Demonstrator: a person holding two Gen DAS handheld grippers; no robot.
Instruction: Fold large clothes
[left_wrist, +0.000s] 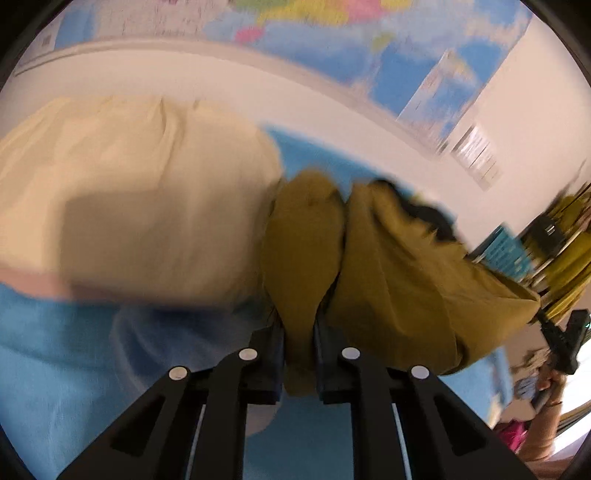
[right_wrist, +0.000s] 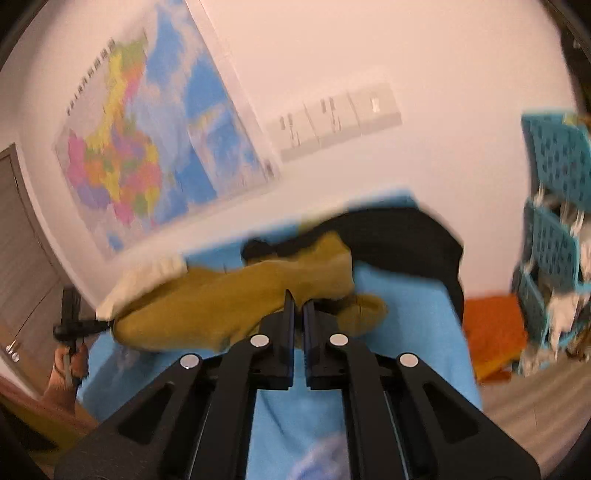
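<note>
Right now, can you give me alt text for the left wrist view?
The left gripper is shut on a fold of the mustard garment, which lies on a blue sheet. A cream pillow sits to its left and a wall map hangs behind.

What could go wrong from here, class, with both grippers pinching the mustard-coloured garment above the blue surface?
1. The left gripper holds only a narrow bunched fold of the mustard garment, which might slip free when pulled.
2. The right gripper also grips just an edge, so the fold may come out uneven.
3. The black garment and cream cloth lie against the mustard one and could get dragged along.
</note>
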